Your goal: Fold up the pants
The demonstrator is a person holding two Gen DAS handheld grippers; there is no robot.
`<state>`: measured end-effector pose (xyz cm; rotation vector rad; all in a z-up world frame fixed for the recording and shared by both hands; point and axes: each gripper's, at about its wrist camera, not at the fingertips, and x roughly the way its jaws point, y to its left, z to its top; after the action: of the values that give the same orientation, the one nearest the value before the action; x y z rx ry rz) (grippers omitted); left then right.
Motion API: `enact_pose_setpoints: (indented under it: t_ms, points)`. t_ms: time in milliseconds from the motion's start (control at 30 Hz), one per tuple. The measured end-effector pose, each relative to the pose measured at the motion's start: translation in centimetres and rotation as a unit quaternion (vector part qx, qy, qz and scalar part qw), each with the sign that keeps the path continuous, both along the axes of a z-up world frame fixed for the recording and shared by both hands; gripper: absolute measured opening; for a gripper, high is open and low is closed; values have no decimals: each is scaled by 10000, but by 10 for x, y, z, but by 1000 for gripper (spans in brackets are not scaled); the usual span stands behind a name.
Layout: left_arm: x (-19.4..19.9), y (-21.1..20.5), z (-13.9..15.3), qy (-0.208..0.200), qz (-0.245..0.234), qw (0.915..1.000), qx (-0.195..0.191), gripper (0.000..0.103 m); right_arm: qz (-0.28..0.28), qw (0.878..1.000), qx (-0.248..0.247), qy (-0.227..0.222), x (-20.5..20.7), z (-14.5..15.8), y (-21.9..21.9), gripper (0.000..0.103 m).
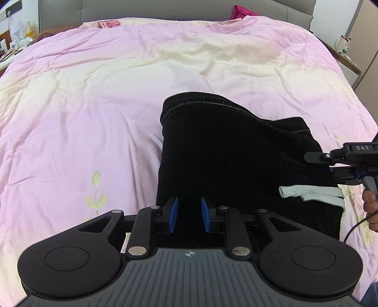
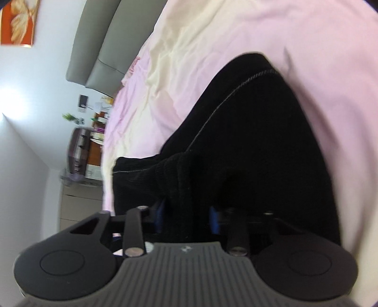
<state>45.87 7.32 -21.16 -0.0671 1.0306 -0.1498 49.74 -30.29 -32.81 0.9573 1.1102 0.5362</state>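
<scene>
Black pants [image 1: 231, 151] lie folded on a pink and cream bed cover [image 1: 94, 106], with grey stitched hems at the far end and a pale grey drawstring [image 1: 311, 192] on the right side. My left gripper [image 1: 189, 212] sits at the near edge of the pants, its blue pads apart with black cloth between and under them. My right gripper [image 1: 330, 165] reaches in from the right at the pants' right edge. In the right wrist view, rolled sideways, the right gripper [image 2: 189, 217] has a thick fold of the pants [image 2: 248, 141] between its blue pads.
A grey headboard [image 1: 165, 9] stands at the far end of the bed with a magenta cloth [image 1: 241, 10] on it. Nightstands with bottles stand at the far left [image 1: 14, 44] and far right [image 1: 345, 52]. The bed cover spreads wide to the left.
</scene>
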Motion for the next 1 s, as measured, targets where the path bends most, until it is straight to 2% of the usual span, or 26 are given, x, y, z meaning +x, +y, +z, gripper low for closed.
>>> enact_pose_setpoints:
  t_ms: [100, 367, 433, 500, 600, 733, 867, 967, 1000]
  points:
    - [-1, 4, 5, -141, 160, 9998, 20, 28, 177, 9978, -417, -477, -1, 34, 13, 20]
    - [-2, 17, 35, -484, 558, 9973, -54, 27, 817, 9754, -1337, -1553, 19, 180, 60, 17]
    - [3, 15, 40, -552, 564, 9969, -66, 27, 759, 9708, -1546, -1667, 28, 204, 55, 16]
    - [8, 11, 41, -597, 509, 9969, -71, 27, 631, 9676, -1781, -1677, 36, 212, 43, 16]
    - [18, 1, 35, -586, 435, 9973, -38, 27, 382, 9720, -2009, -1156, 49, 187, 19, 16]
    - [38, -17, 26, -536, 214, 9982, 147, 27, 103, 9792, -2001, -334, 51, 113, -15, 17]
    - [57, -34, 17, -533, -20, 9981, 320, 27, 31, 9738, -2261, -230, 57, 61, -30, 19]
    - [67, -43, 12, -484, -142, 9981, 366, 27, 42, 9729, -2308, -164, 64, 46, -37, 26]
    - [69, -44, 11, -478, -187, 9979, 394, 27, 146, 9705, -2397, -192, 65, 49, -36, 35]
